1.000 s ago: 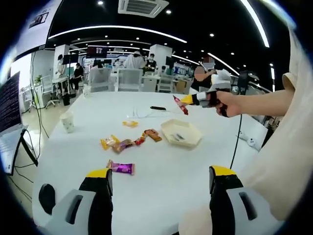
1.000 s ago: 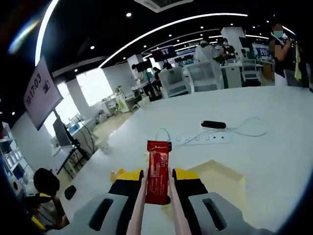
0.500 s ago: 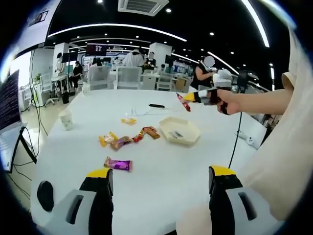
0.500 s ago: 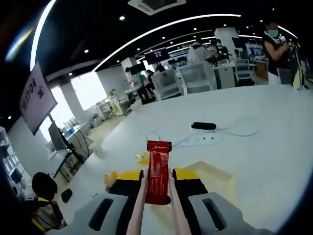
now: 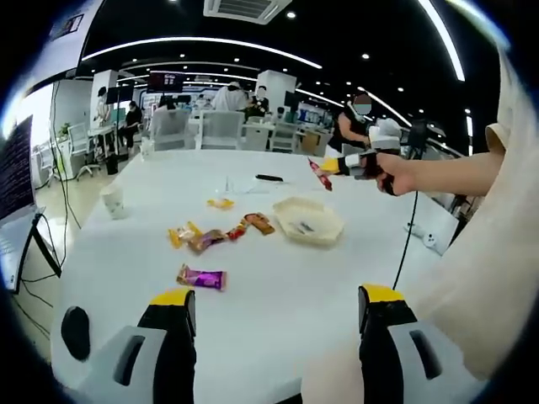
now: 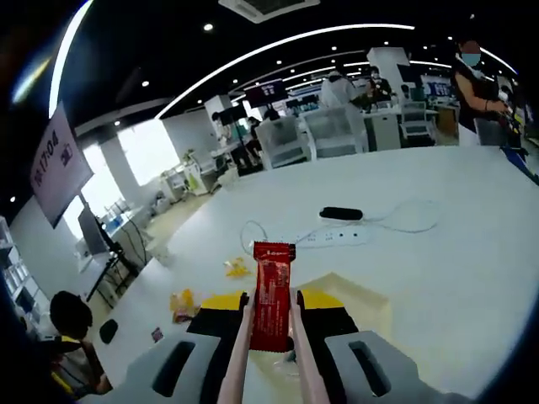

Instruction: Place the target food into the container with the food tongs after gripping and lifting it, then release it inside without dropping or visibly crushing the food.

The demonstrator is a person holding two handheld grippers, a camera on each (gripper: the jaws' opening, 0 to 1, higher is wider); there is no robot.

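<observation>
My right gripper (image 6: 271, 305) is shut on pale pink food tongs (image 6: 239, 353), and the tongs pinch a red snack packet (image 6: 271, 282) upright. Under it lies the cream container (image 6: 364, 301). In the left gripper view a hand holds that right gripper (image 5: 358, 165) in the air, with the red packet (image 5: 319, 175) above and beyond the cream container (image 5: 309, 221). My left gripper (image 5: 274, 310) is open over the near part of the white table (image 5: 278, 286), with nothing between its jaws.
Loose snacks lie left of the container: a purple packet (image 5: 200, 277), several wrappers (image 5: 212, 236) and a yellow one (image 5: 221, 203). A paper cup (image 5: 112, 202) stands far left. A power strip (image 6: 337, 237) with cable and a black object (image 6: 341, 213) lie beyond. People and chairs are behind the table.
Both views have shifted slightly with the hands. The right gripper has kept the red packet in the tongs and drifted a little further over the table. The left gripper stays open.
</observation>
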